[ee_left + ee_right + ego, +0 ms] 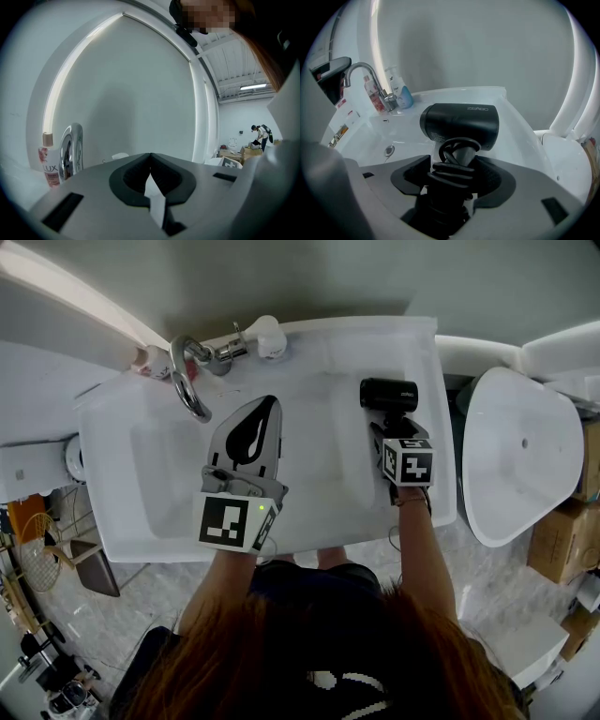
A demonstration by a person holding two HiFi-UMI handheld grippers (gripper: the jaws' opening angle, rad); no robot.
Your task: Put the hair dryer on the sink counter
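The black hair dryer hangs over the right side of the white sink counter, barrel pointing left. Its cord is coiled around the handle. My right gripper is shut on that cord-wrapped handle. I cannot tell whether the dryer touches the counter. My left gripper hovers over the basin, jaws shut on nothing, aimed up at the wall.
A chrome faucet stands at the back of the basin with small bottles beside it. A white oval fixture sits right of the counter, cardboard boxes beyond it.
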